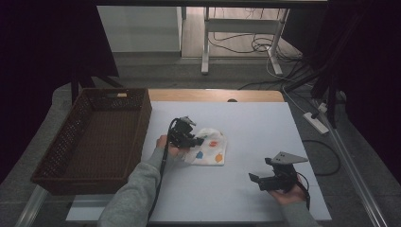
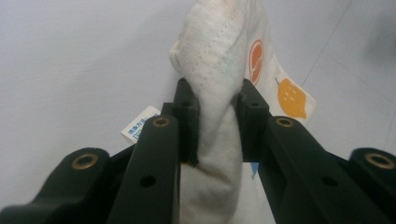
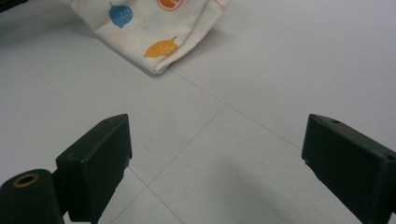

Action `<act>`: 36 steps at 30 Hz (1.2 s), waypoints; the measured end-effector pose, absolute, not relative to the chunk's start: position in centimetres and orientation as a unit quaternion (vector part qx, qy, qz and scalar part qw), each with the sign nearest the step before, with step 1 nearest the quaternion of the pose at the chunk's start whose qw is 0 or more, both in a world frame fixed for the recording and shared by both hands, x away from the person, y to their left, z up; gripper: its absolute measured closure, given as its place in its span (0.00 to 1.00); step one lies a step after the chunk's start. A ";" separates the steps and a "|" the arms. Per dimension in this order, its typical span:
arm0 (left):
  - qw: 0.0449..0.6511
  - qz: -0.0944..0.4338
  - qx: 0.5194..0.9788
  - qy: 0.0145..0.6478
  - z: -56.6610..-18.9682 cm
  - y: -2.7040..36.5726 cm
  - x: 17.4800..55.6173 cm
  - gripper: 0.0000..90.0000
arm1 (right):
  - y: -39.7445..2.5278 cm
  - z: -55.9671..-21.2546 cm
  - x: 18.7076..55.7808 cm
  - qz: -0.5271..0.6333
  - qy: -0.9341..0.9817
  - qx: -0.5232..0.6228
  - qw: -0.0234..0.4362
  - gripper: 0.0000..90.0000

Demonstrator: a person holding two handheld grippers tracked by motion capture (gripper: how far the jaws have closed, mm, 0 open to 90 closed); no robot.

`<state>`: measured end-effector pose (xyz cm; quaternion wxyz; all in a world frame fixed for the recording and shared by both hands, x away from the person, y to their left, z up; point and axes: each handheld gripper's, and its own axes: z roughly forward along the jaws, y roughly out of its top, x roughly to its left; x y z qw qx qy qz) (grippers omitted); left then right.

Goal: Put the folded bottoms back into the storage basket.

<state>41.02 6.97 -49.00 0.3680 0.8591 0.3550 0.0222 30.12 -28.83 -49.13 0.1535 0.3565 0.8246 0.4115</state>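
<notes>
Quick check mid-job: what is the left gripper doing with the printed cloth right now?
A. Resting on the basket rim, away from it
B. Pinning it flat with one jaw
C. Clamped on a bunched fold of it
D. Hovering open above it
C: in the left gripper view the left gripper has both jaws pressed against a bunched fold of the printed cloth, which rises up between them.

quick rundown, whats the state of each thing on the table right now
left gripper: shut on the cloth
cloth: folded, one bunched edge pinched, the rest lying on the table
right gripper: open, holding nothing, apart from the cloth
basket: upright at the table's left edge, nothing inside
</notes>
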 end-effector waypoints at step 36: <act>0.402 0.048 0.847 0.345 -45.8 8.1 39.2 0.82 | -29.0 -49.0 30.0 0.417 0.820 0.358 0.161 0.10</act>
